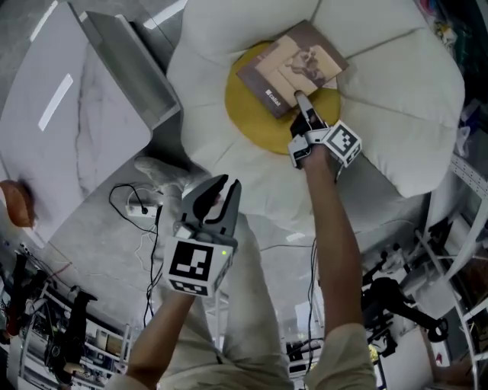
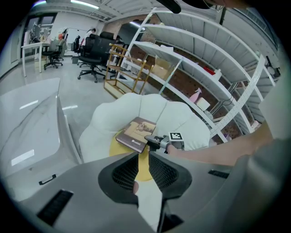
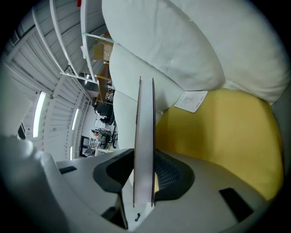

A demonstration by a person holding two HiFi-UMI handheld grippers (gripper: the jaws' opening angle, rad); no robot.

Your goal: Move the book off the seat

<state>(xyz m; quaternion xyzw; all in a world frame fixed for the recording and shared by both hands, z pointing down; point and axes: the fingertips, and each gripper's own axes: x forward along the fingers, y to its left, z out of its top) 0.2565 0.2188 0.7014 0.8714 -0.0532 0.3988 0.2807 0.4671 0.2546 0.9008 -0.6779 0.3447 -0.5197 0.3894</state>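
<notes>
Gripping the near edge of the brown hardcover book with my right tool, I am pressing its pads against both covers. The book is lying on the round yellow seat cushion of the white padded chair. My left tool is hovering well apart from it, narrowly parted and empty. In the right gripper view the book is showing only edge-on.

Place: I'm in a lab-like open office.
Behind the seat: long white shelves, loaded.
Far left of the seat: black office chairs and desks.
Floor beside the seat: power strip, loose cables.
Overhead: strip lights.
</notes>
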